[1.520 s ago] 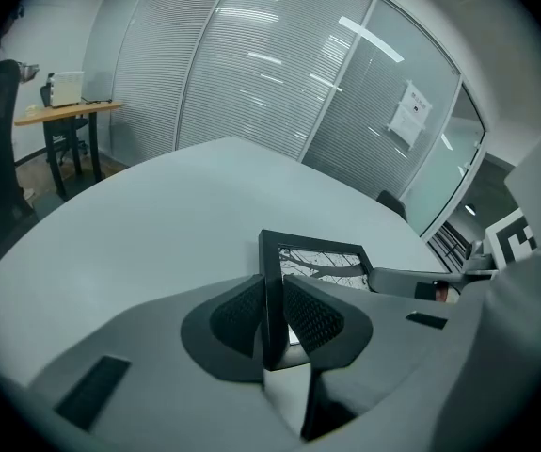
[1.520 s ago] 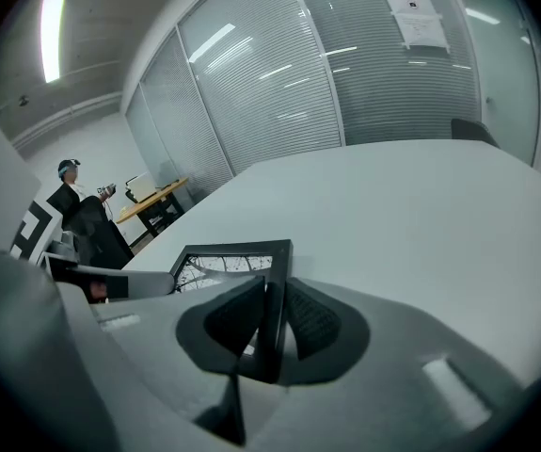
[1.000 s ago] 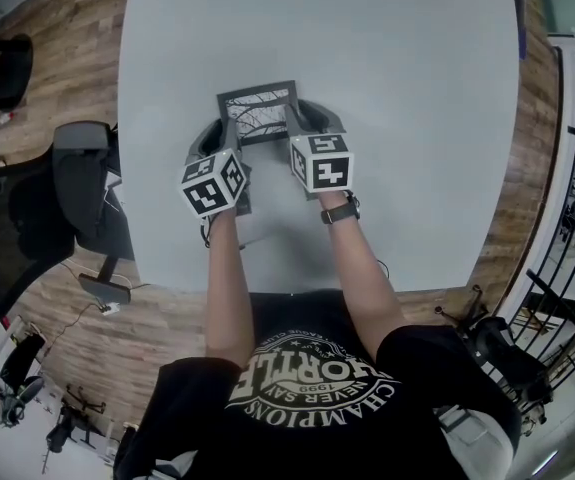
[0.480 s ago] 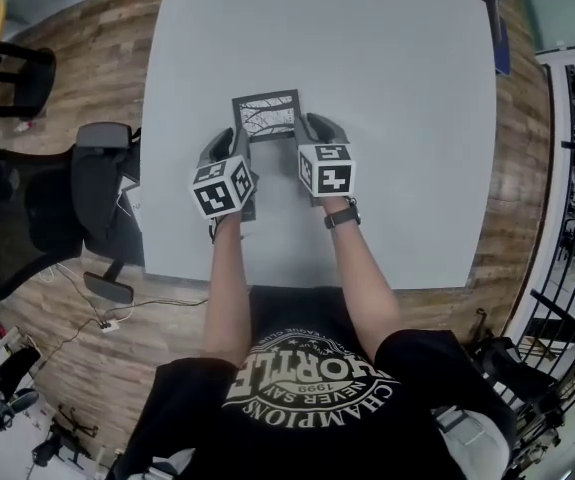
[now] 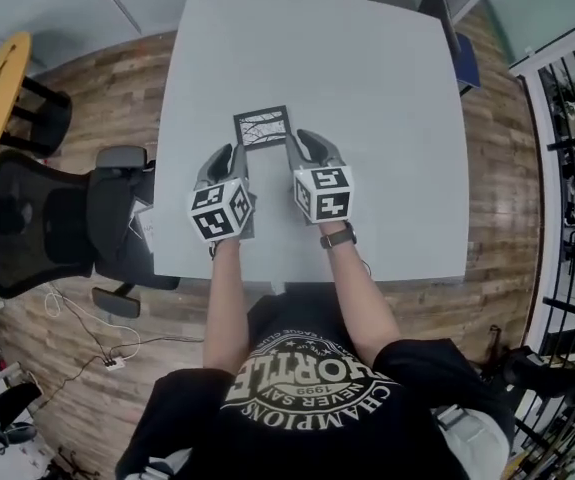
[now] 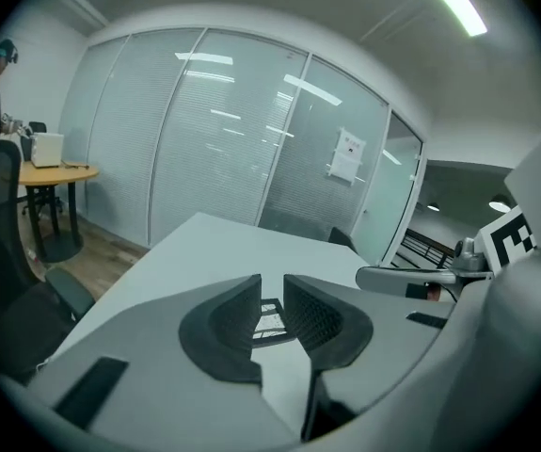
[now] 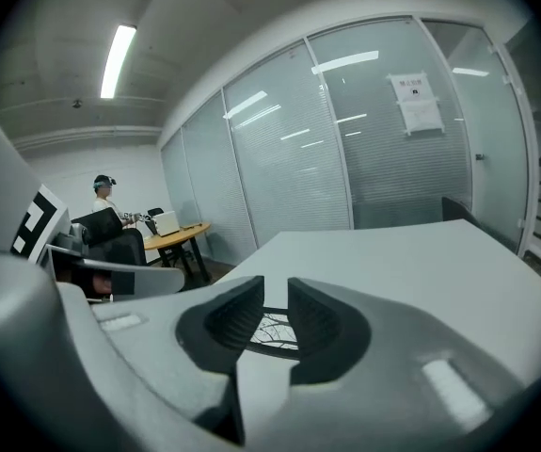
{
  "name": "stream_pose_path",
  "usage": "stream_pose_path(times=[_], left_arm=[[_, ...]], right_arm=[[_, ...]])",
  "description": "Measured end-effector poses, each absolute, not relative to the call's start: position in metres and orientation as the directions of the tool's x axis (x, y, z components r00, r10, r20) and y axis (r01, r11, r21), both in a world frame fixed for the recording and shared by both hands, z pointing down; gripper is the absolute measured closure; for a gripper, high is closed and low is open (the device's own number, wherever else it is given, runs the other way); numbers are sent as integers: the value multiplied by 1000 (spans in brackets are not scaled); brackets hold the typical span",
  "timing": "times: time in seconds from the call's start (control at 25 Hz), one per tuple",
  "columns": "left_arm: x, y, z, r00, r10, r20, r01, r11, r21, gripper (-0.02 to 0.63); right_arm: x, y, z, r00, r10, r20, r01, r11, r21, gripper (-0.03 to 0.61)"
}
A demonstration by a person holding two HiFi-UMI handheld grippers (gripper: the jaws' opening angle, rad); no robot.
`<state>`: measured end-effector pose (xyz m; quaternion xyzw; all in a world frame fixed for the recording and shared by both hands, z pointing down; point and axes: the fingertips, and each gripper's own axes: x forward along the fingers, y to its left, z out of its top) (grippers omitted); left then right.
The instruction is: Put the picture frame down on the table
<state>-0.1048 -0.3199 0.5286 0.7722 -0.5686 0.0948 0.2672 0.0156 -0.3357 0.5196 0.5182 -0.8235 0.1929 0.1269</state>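
Lying flat on the grey tabletop (image 5: 387,88), the black picture frame (image 5: 262,128) sits just ahead of both sets of jaws and between them, its branch-pattern print facing up. The left gripper (image 5: 223,156) hovers at the frame's near left corner and the right gripper (image 5: 305,143) at its near right edge; from the head view I cannot tell whether either touches it.

In the left gripper view, the left gripper (image 6: 270,285) has its jaws a narrow slit apart with nothing between the pads, and the frame (image 6: 269,320) shows through the gap, further out on the tabletop. The right gripper view shows the same: the right gripper (image 7: 276,285) has its jaws slightly parted and empty, with the frame (image 7: 276,331) beyond them.

A black office chair (image 5: 37,228) stands off to the left of the left jaws, beside the tabletop.
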Motion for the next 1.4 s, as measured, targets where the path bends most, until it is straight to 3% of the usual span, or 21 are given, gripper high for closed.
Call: stream_pose_path(times=[0.32, 0.64, 0.88, 1.4], left_arm=[[-112, -259, 454, 335, -891, 307, -934, -270, 234, 543], [-116, -207, 419, 322, -924, 204, -937, -279, 212, 605], [-116, -188, 408, 314, -933, 175, -945, -290, 149, 607], [-111, -186, 423, 339, -921, 191, -932, -301, 201, 607]], right_arm=[[12, -266, 446, -417, -870, 264, -909, 403, -107, 519], [29, -210, 413, -372, -909, 188, -928, 367, -60, 577], [36, -189, 400, -347, -926, 152, -937, 347, -22, 580], [38, -181, 404, -333, -929, 163, -940, 340, 18, 580]])
